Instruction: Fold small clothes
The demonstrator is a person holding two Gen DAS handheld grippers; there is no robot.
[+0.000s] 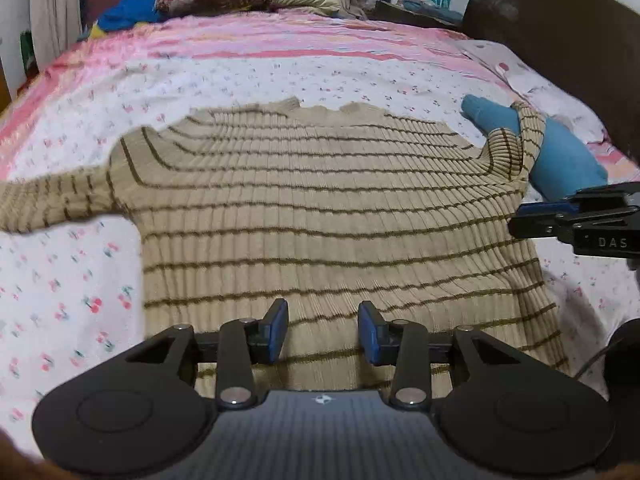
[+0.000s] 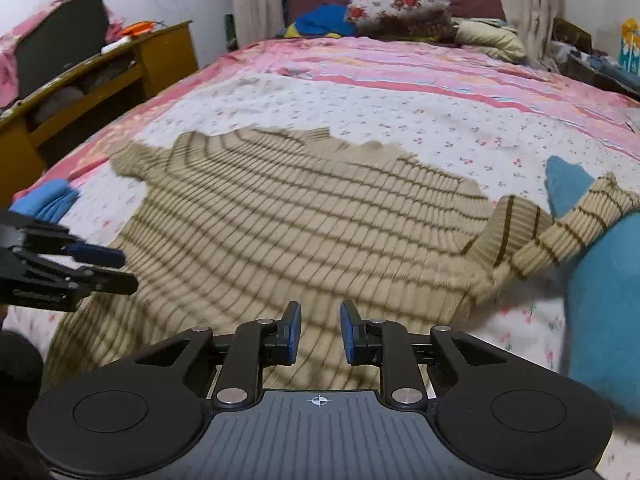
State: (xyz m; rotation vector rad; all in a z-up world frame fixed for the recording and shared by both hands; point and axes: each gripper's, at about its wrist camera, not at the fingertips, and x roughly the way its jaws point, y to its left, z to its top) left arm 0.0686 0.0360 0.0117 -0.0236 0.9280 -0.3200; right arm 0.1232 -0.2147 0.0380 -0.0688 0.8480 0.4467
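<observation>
My left gripper (image 1: 323, 330) hangs over the bottom part of the striped sweater (image 1: 320, 208). Its blue pads (image 1: 278, 330) are apart w/ a gap, nothing pinched btwn them. Just sweater seen below thru the gap.

My right gripper (image 2: 320, 332) is also over the sweater, near the bottom edge. Its gap is smaller than the left one's, but still not shut, and it holds nothing.

The sweater is tan w/ thin brown stripes. It lies flat on the bed (image 1: 100, 280), spread out, neck end far from me. The left sleeve (image 1: 52, 204) sticks out flat to the side. The right sleeve (image 2: 568, 228) is bent up and rests on a blue cloth (image 2: 600, 300) that lies on the bed next to the sweater.

The bed cover is white w/ little red cherries near me and pink stripes farther away. At the far end there's a flowery pillow (image 2: 400, 4) and some blue stuff (image 2: 324, 20). In the right view there's a wood desk (image 2: 100, 76) beside the bed, and a folded light-blue cloth (image 2: 48, 200) near the left gripper. That view is blurry, so small bits are hard to see.
</observation>
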